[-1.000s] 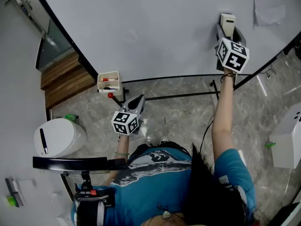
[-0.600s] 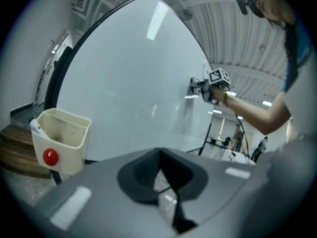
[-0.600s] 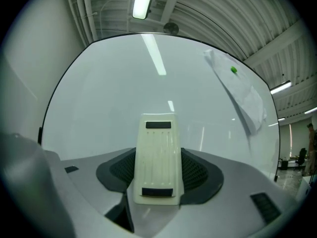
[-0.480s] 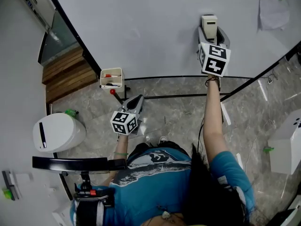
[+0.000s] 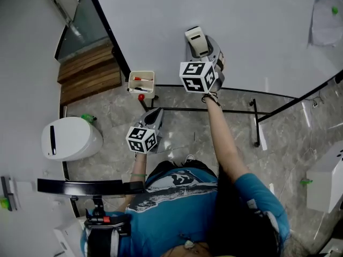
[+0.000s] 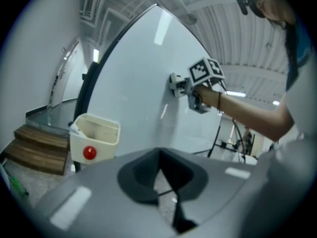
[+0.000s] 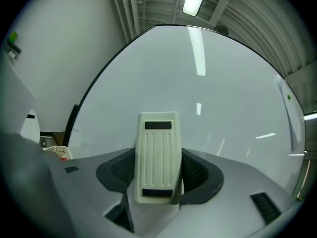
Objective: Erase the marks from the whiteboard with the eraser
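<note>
"Two arms. What does each one do?"

"The person's right arm is stretched out straight to the whiteboard (image 5: 241, 15). The left arm is bent and kept close to the body, lower than the whiteboard's bottom edge."

"What is in the right gripper (image 7: 158, 170)?"

"The eraser (image 7: 158, 152). The jaws squeeze it from both sides. It sticks out in front of them, right up at the whiteboard's face, and it looks to touch there."

"And the left gripper (image 6: 159, 165)?"

"Its jaws are pressed together with nothing in them. It points toward the foot of the whiteboard."

"Is there a box?"

"Yes, a small white box (image 5: 141, 82) sits at the whiteboard's lower left corner, near the left gripper. Marker pens (image 5: 140, 80) lie in it, one with red on it. A red dot (image 6: 89, 153) shows on the box's side."
</note>
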{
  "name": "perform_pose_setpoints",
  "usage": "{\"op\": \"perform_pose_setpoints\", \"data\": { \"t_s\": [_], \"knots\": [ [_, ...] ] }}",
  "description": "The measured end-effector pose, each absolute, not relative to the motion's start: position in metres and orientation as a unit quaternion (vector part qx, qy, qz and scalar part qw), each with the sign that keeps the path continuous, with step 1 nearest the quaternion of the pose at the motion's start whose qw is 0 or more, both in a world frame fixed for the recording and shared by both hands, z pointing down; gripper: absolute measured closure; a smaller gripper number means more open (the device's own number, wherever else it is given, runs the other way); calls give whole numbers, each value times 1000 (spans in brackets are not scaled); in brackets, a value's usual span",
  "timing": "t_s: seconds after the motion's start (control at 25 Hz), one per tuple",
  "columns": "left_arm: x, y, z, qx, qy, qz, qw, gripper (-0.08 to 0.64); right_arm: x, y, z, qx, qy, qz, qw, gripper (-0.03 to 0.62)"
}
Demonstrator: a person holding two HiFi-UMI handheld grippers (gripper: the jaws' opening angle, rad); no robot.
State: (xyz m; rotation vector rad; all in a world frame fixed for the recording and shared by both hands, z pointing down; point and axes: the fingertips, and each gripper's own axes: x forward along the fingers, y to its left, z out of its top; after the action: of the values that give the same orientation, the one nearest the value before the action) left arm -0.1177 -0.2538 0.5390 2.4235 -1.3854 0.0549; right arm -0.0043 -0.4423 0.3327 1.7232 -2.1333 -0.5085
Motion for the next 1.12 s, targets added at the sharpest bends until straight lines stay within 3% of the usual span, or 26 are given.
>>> {"op": "perform_pose_setpoints", "data": {
  "t_s": [0.28, 0.48, 0.96, 1.12],
  "knots": [
    [-141, -251, 544, 841, -510, 16, 178, 555, -58, -449, 383, 570, -770, -181, 222, 330],
    [-141, -248, 544, 842, -509, 16, 180, 555, -50, -441, 376, 561, -785, -161, 209, 330],
    [-85, -254, 543, 875, -449, 26, 178, 555, 160, -432, 255, 645, -750, -97, 113, 330],
    [-60, -253, 535, 889, -424, 31, 173, 555, 228, -429, 219, 685, -712, -103, 111, 330]
  ]
}}
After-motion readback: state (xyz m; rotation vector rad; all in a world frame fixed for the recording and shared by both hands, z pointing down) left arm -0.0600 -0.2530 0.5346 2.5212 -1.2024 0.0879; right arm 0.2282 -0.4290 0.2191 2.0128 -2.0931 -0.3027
